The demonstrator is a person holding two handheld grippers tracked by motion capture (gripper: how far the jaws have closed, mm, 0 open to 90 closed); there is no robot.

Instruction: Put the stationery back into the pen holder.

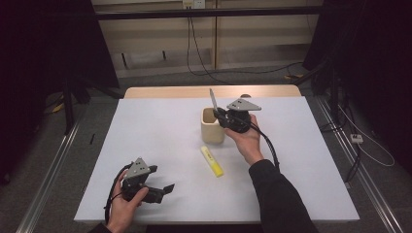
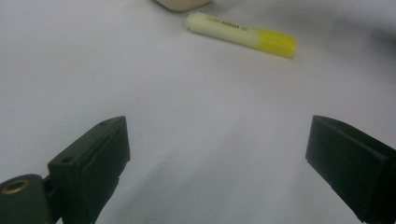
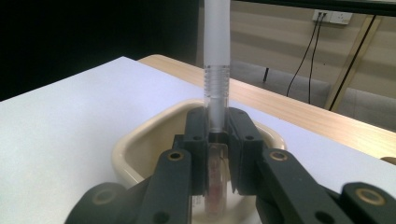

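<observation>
Nearest the person, the left gripper [image 1: 163, 189] rested low over the white table [image 1: 145, 145], jaws wide apart and empty, with the yellow highlighter [image 1: 212, 161] lying beyond it. Farther off, the right gripper [image 1: 219, 114] stood clamped on a pen [image 3: 217, 70], upright over the cream cup [image 1: 212, 127]. The pen looked about to be dropped in, so the next move likely called for lowering it and parting the jaws.

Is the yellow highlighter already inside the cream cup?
No, the yellow highlighter lies flat on the white table, just in front of the cream cup and outside it.
</observation>
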